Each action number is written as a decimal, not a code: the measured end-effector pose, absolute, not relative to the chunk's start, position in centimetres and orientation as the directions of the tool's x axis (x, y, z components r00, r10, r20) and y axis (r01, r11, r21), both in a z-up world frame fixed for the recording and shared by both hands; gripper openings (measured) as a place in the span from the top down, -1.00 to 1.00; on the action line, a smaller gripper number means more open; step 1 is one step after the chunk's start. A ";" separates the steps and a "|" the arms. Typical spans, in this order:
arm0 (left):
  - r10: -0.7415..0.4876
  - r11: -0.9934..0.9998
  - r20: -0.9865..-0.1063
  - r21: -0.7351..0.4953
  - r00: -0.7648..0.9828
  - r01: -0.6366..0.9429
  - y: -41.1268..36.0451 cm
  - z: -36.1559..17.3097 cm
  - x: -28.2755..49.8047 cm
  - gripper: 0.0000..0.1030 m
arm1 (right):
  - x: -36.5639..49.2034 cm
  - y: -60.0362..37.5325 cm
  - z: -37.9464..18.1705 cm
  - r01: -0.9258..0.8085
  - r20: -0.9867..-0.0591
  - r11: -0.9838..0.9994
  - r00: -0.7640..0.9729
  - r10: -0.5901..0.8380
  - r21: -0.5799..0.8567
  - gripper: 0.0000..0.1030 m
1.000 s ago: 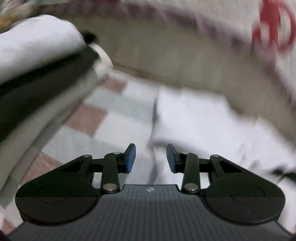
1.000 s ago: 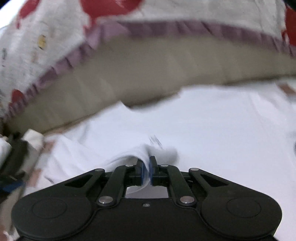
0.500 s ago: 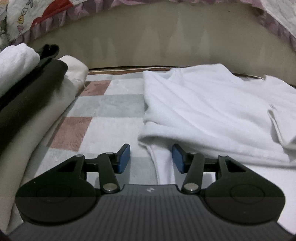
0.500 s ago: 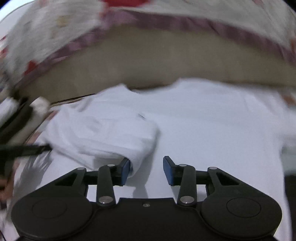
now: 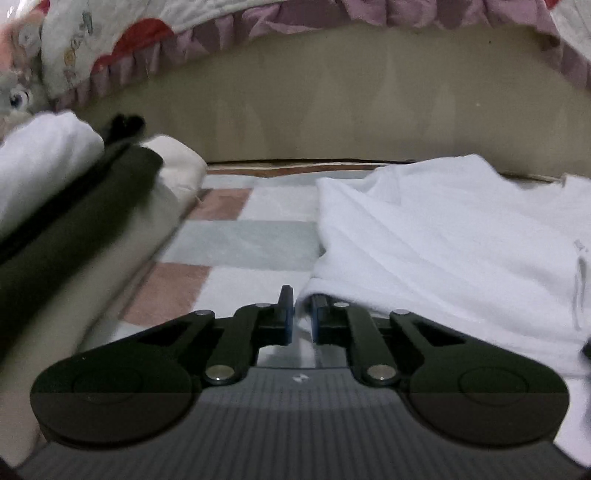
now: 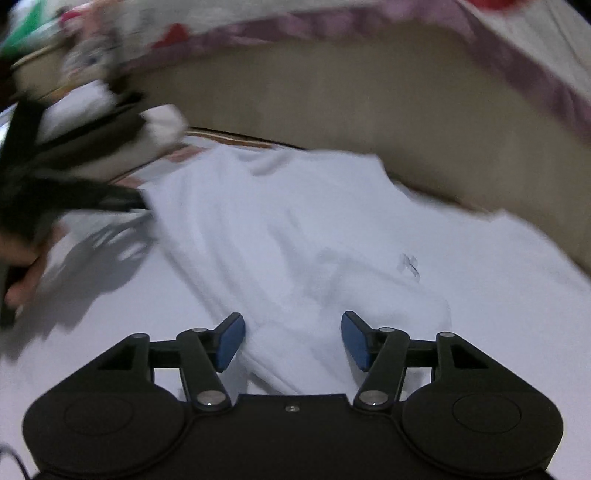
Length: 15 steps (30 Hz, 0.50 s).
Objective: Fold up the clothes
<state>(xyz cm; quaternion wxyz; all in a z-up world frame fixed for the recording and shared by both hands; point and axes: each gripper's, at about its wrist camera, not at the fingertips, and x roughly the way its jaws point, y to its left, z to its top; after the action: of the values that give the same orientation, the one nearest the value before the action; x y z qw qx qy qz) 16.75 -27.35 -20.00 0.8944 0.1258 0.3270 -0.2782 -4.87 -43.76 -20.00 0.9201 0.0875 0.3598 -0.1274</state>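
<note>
A white shirt (image 5: 443, 240) lies spread on the checked mat, partly folded, and fills the right wrist view (image 6: 314, 229). My left gripper (image 5: 303, 317) is shut on the shirt's left folded edge, low at the mat. My right gripper (image 6: 293, 338) is open, jaws wide, just above a folded sleeve of the shirt and holding nothing. The left gripper and the hand holding it (image 6: 55, 206) show blurred at the left of the right wrist view.
A stack of folded clothes (image 5: 74, 206), white, black and cream, lies at the left. A beige bed base (image 5: 332, 110) with a frilled bedspread (image 5: 221, 22) rises behind. The checked mat (image 5: 229, 240) shows between stack and shirt.
My left gripper closed on the shirt's left edge. My right gripper let go of the sleeve, opened wide and swung to the right over the shirt.
</note>
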 end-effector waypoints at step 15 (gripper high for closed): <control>-0.456 0.739 -0.748 -0.016 0.483 0.673 -27.1 -18.7 17.3 -0.30 | -19.1 -49.9 -17.7 0.548 -0.671 0.825 0.665 -0.329 0.138 0.58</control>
<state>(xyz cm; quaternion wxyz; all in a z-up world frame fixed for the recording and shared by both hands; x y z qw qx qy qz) 17.30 -27.13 -18.73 0.8495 0.1409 0.3849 -0.3323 -19.07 -49.94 -17.69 0.8971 0.1665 0.3284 -0.2444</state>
